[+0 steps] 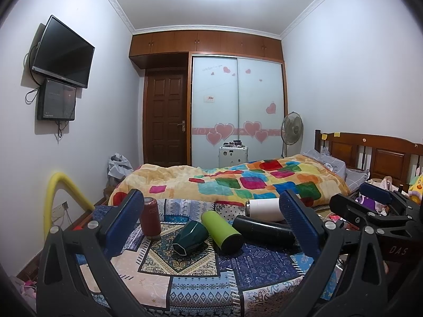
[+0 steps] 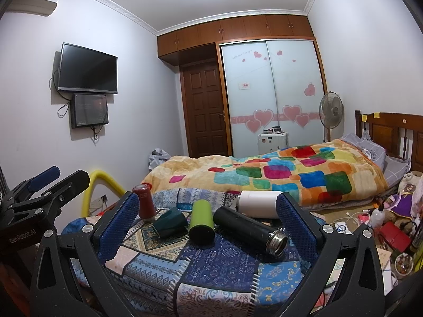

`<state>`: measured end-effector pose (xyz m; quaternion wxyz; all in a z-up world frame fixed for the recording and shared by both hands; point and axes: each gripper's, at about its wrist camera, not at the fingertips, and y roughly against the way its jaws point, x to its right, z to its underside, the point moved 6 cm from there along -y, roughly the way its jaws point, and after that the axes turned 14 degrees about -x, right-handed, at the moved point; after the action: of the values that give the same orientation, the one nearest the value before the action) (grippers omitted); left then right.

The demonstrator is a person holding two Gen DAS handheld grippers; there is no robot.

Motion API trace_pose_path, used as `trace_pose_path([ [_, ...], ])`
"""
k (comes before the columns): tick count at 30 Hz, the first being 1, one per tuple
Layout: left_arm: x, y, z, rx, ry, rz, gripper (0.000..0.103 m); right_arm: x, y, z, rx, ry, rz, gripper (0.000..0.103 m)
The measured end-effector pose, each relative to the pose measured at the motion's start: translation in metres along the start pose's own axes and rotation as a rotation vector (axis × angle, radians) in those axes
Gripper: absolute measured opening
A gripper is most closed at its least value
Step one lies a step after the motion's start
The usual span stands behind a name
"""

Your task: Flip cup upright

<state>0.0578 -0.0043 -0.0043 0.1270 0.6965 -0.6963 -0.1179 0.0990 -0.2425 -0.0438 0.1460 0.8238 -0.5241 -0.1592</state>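
Several cups lie on a patterned blanket (image 1: 201,285). A dark green faceted cup (image 1: 189,235) (image 2: 169,223) lies on its side. A lime green cup (image 1: 220,231) (image 2: 201,222), a black flask (image 1: 264,231) (image 2: 251,228) and a white flask (image 1: 264,209) (image 2: 257,203) also lie on their sides. A red cup (image 1: 150,218) (image 2: 144,204) stands upright. My left gripper (image 1: 211,227) is open and empty, above the cups. My right gripper (image 2: 205,224) is open and empty, also over the cups. Each gripper shows at the edge of the other's view.
A bed with a colourful quilt (image 1: 238,182) lies beyond the blanket. A yellow foam tube (image 1: 60,198) curves at the left. Clutter (image 2: 391,227) sits at the right. A fan (image 2: 330,111), a wardrobe, a door and a wall TV stand at the back.
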Motion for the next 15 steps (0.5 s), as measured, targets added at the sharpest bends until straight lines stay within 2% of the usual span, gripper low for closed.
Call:
trace_pose_path([
  [15, 0.0003, -0.0016, 0.0011, 0.002, 0.001, 0.002, 0.103, -0.0025, -0.0007, -0.0009, 0.000, 0.001, -0.003, 0.103],
])
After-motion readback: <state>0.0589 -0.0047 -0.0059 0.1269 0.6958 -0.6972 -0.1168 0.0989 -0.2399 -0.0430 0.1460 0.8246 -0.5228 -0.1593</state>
